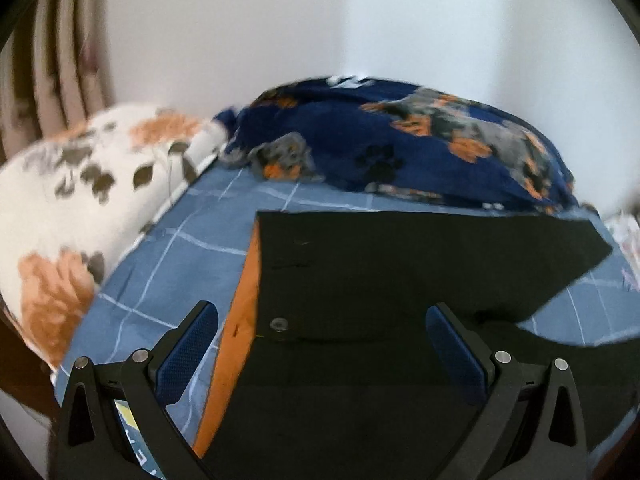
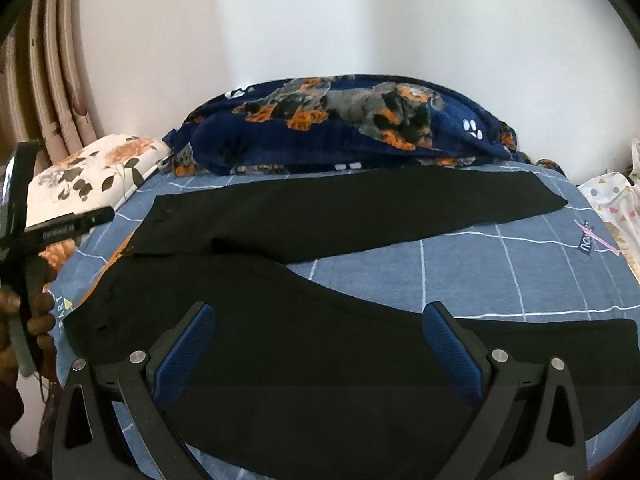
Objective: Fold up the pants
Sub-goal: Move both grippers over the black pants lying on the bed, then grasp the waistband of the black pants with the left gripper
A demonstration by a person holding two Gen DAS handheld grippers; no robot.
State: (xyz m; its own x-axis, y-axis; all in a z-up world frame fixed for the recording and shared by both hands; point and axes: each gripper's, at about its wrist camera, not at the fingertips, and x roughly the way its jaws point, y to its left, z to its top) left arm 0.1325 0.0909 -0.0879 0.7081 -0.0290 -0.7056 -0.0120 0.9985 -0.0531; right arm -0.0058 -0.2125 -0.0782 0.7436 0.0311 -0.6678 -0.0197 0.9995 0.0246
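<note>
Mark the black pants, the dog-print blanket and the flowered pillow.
black pants point(image 2: 360, 212): right wrist view, middle of the far leg.
dog-print blanket point(image 2: 348, 136): right wrist view, dark blue cloth below the printed dog.
flowered pillow point(image 1: 92, 216): left wrist view, white cloth between the prints.

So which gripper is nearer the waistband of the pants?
Left. The left gripper hangs open right over the waistband, while the right gripper hangs open over a leg of the pants.
</note>
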